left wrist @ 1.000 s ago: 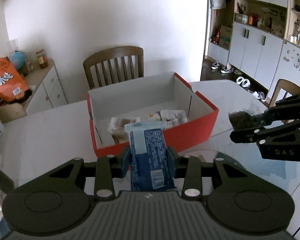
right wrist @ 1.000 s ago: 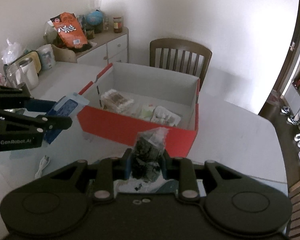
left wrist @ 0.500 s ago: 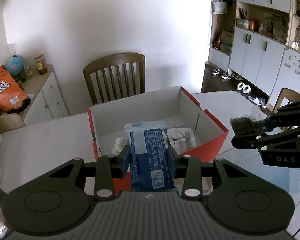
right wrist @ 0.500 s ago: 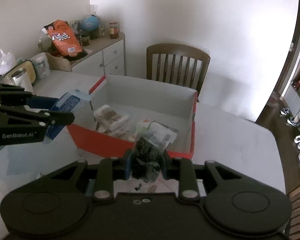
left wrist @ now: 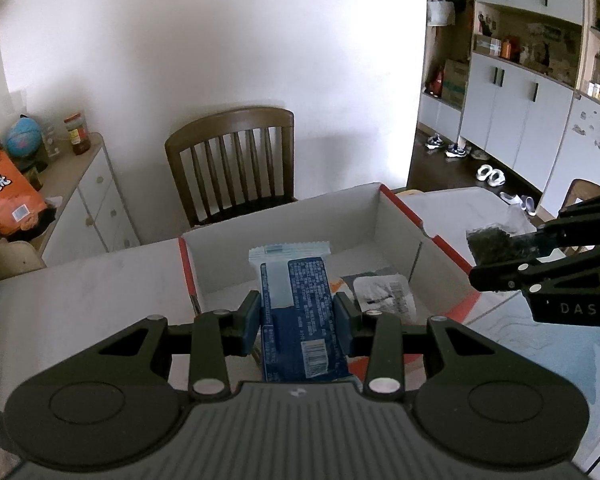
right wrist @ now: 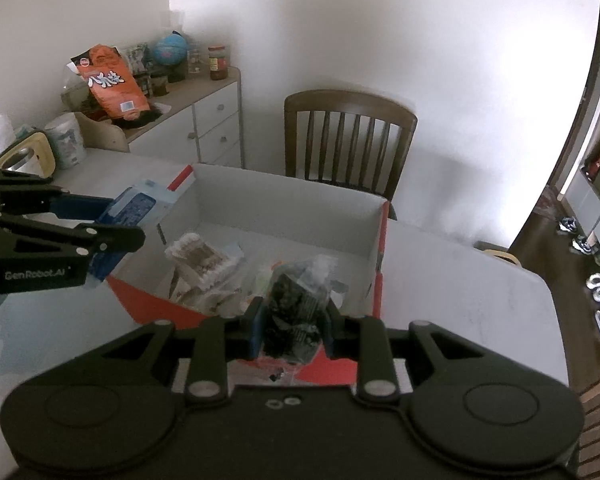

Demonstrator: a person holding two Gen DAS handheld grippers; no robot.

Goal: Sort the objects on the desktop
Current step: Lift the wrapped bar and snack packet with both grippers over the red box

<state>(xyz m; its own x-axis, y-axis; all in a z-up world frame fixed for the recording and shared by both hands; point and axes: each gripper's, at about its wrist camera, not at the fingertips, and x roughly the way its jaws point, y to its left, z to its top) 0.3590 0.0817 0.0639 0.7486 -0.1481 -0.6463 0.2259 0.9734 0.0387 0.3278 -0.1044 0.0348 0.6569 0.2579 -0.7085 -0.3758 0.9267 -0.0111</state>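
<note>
An open red box with white inner walls sits on the table, holding several wrapped snacks. My left gripper is shut on a blue and white packet, held above the box's near wall; this gripper also shows at the left of the right wrist view with the blue packet. My right gripper is shut on a clear packet of dark bits over the box's near wall; in the left wrist view it hangs at the box's right side with the dark packet.
A wooden chair stands behind the table. A low white cabinet with an orange bag, a globe and jars sits left. White cupboards and shoes on the floor lie right. Rolls and bags crowd the table's left end.
Both grippers have moved forward toward the box with their packets still held. The box now lies closer beneath them, its near wall under the fingers.
</note>
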